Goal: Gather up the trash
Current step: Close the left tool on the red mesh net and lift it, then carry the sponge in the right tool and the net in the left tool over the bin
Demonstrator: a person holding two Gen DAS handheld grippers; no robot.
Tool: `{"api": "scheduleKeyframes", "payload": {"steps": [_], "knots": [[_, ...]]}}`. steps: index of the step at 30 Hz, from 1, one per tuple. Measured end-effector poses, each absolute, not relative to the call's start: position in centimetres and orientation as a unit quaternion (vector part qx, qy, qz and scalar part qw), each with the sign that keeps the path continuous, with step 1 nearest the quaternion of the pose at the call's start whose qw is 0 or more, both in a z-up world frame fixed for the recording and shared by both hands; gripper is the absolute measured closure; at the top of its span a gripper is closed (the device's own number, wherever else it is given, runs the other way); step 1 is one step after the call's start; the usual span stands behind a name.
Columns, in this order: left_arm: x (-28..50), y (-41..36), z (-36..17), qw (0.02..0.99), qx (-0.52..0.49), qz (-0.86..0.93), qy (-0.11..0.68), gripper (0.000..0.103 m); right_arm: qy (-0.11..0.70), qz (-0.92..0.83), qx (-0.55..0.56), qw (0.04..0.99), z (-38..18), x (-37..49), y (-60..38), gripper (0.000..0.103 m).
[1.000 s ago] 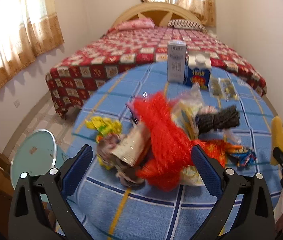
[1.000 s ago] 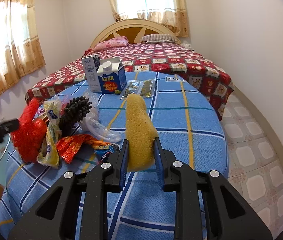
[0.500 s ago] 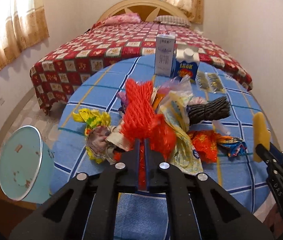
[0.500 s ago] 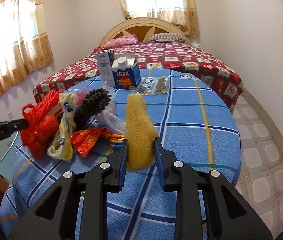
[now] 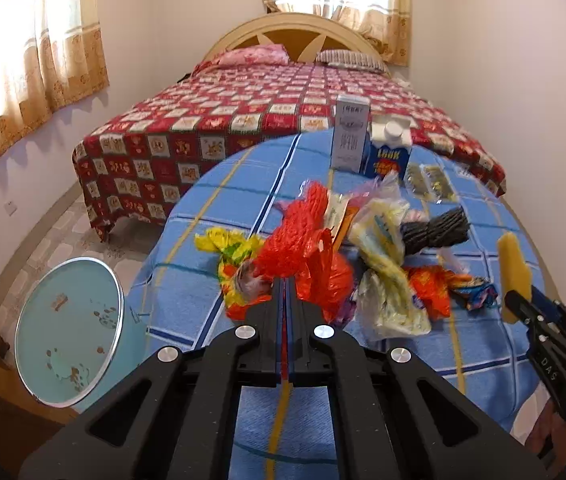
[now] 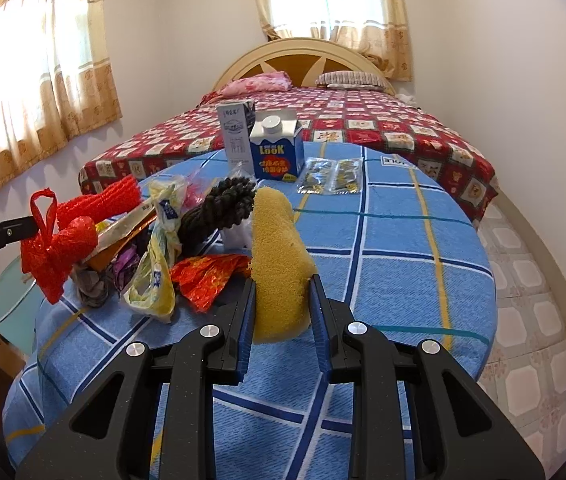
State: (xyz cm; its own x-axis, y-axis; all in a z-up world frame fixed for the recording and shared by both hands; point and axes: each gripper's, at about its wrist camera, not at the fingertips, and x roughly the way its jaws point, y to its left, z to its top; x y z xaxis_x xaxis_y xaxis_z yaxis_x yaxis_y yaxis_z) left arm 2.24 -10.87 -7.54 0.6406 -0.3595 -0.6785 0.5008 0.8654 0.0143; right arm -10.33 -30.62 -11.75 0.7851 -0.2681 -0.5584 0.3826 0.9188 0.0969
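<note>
Blue checked table point(image 6: 403, 248); cartons point(image 6: 277, 148), wrappers point(image 6: 207, 276) on it

We see a bed point(image 5: 283, 120) with a red patchwork quilt across the upper middle, a curved headboard point(image 6: 307, 56) behind, and curtained windows point(image 6: 35, 80) at upper left.
</note>
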Motion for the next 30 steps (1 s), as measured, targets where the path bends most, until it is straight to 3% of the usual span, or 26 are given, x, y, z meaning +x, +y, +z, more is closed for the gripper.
{"api": "scheduleKeyframes", "payload": {"steps": [11, 30], "knots": [[-1.0, -8.7, -5.1, 0.908, 0.11, -0.266, 0.306, 0.103, 0.276, -0.164, 0.1, 0.942, -11.7, -10.1, -30.0, 0.076], [0.1, -3.4, -3.0, 0.938, 0.107, -0.189, 0.272, 0.103, 0.262, -0.137, 0.085, 0.951, -9.7, -9.3, -27.3, 0.076]]}}
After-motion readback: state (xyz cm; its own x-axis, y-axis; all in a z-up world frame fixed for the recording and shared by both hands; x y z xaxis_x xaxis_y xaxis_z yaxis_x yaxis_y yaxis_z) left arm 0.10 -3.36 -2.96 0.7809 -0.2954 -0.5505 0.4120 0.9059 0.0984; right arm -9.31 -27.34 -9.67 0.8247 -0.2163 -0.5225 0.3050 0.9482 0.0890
